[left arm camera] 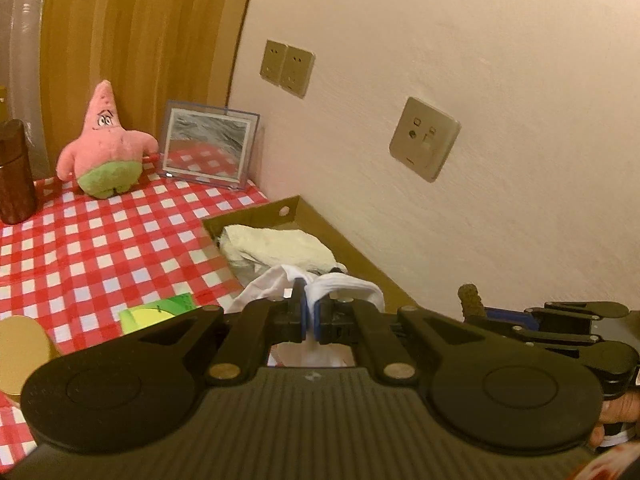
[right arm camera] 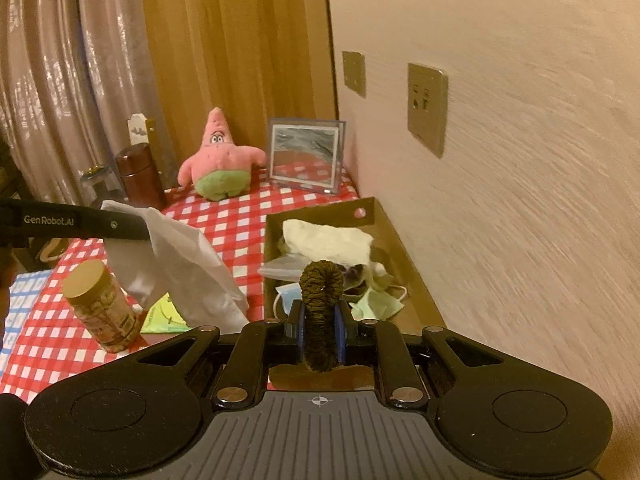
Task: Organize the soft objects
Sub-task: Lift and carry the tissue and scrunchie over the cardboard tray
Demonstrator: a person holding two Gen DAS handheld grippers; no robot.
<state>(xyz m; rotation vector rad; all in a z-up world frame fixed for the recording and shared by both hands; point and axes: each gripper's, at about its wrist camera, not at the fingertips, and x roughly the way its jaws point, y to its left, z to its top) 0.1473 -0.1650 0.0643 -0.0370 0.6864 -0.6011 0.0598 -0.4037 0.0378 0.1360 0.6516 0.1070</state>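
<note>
A white cloth was pinched between the closed jaws of the left gripper, beside the cardboard box. A brown scrunchie was clamped in the right gripper, held above the box's near end.

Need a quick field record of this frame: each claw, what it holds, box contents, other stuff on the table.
left claw: shut on white cloth
right claw: shut on brown scrunchie
cardboard box: cream towel, face masks
tablecloth: pink star plush, picture frame, brown canister, jar
</note>
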